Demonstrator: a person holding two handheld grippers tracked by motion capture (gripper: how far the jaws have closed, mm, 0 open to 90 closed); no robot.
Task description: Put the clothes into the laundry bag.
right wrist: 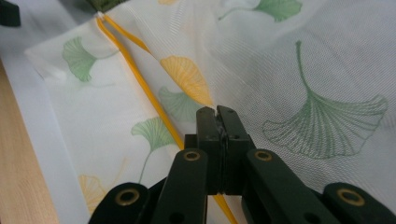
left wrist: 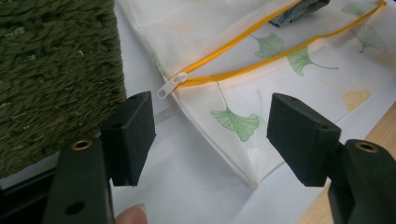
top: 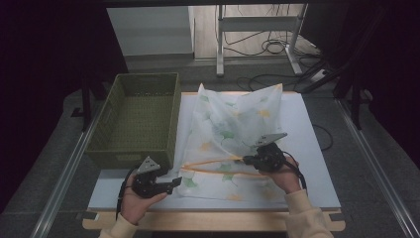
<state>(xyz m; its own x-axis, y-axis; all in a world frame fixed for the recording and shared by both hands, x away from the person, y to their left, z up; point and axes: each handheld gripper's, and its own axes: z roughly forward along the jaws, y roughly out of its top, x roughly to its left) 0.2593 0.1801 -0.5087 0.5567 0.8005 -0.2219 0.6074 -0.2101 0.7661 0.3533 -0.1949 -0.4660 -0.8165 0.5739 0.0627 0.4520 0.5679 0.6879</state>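
Observation:
A white mesh bag (top: 233, 124) printed with green and yellow leaves lies on the white board (top: 309, 148). Its yellow zipper (top: 218, 166) gapes open. My right gripper (top: 246, 158) is shut on the bag's mesh (right wrist: 303, 70) at the upper lip of the zipper (right wrist: 140, 84), holding it raised; the jaws (right wrist: 216, 112) are pressed together on the fabric. My left gripper (top: 176, 182) stands open at the bag's near left corner. Between its jaws (left wrist: 210, 126), farther off, lies the white zipper pull (left wrist: 169, 86). A grey cloth (left wrist: 299, 11) shows inside the opening.
A green woven basket (top: 141, 116) stands on the left, close beside the bag and my left gripper; its wall (left wrist: 56, 70) is right next to the left jaw. The wooden table edge (right wrist: 18, 177) runs along the near side. Cables and a metal stand (top: 220, 44) are beyond the table.

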